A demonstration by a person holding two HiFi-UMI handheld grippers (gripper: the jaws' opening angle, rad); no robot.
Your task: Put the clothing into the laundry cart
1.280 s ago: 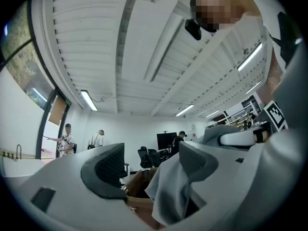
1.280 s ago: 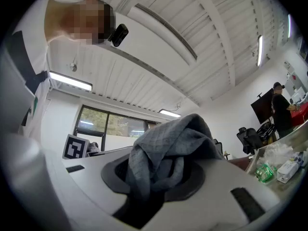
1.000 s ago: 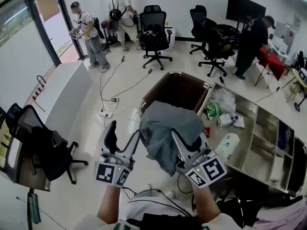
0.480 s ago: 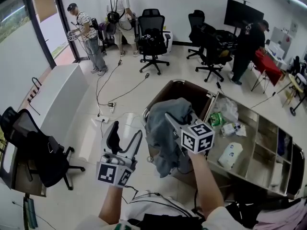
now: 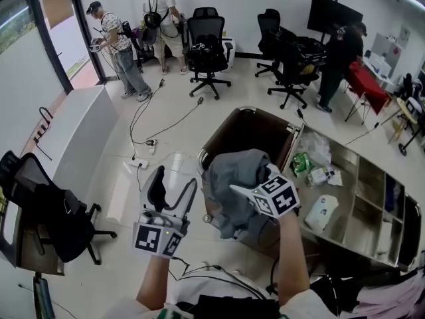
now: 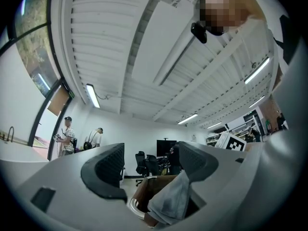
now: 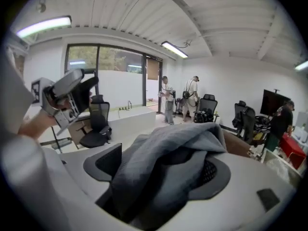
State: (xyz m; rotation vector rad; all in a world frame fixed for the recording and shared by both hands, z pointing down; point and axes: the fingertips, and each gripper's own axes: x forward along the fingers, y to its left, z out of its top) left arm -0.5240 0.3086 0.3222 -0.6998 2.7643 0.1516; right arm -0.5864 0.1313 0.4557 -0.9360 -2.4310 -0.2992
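Right gripper view — crumpled grey clothing (image 7: pixel 163 160) sags between just-opening jaws; left jaws released.

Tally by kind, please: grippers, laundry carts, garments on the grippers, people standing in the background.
Grippers: 2, left gripper, right gripper whose jaws have just been opening with the grey garment between them
Carts: 1, laundry cart
Garments on grippers: 1
Standing people: 3
Total: 7

Your grey garment (image 5: pixel 232 175) drapes over your right gripper (image 7: pixel 161 170), hiding its fingertips in the head view and the laundry cart's (image 5: pixel 255 128) near rim beneath it.
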